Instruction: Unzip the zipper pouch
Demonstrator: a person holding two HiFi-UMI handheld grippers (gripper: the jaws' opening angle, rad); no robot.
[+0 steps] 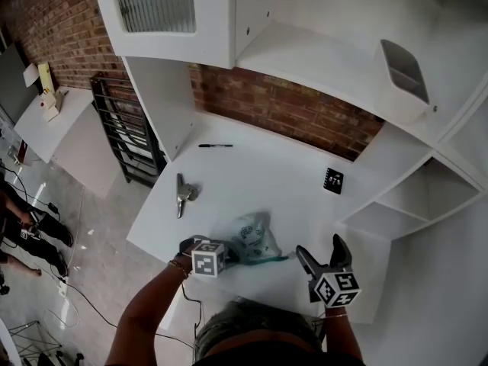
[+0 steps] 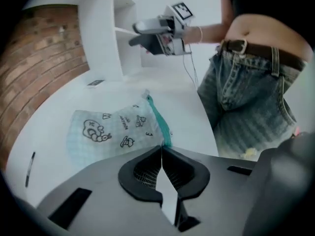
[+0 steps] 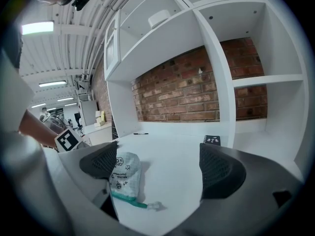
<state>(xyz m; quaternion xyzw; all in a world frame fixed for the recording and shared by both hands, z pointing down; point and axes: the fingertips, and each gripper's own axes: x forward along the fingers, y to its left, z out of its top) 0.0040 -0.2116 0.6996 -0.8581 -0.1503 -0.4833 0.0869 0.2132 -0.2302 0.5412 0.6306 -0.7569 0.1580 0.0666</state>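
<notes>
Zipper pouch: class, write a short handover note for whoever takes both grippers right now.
Left gripper: shut, tips at the pouch corner by the near end of the teal zipper; a pinch on fabric is unconfirmed.
Right gripper: open, empty, raised beside the pouch.
Pouch: flat on the desk by its front edge; zipper pull seems to lie at the right gripper's end.
Done: nothing; zipper looks closed.
Left: grip the pull with the right gripper, draw it along, left steadying.

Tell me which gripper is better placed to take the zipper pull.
Right. The right gripper is open, the zipper pull lying just before it; the left gripper is shut on the zipper pouch.
</notes>
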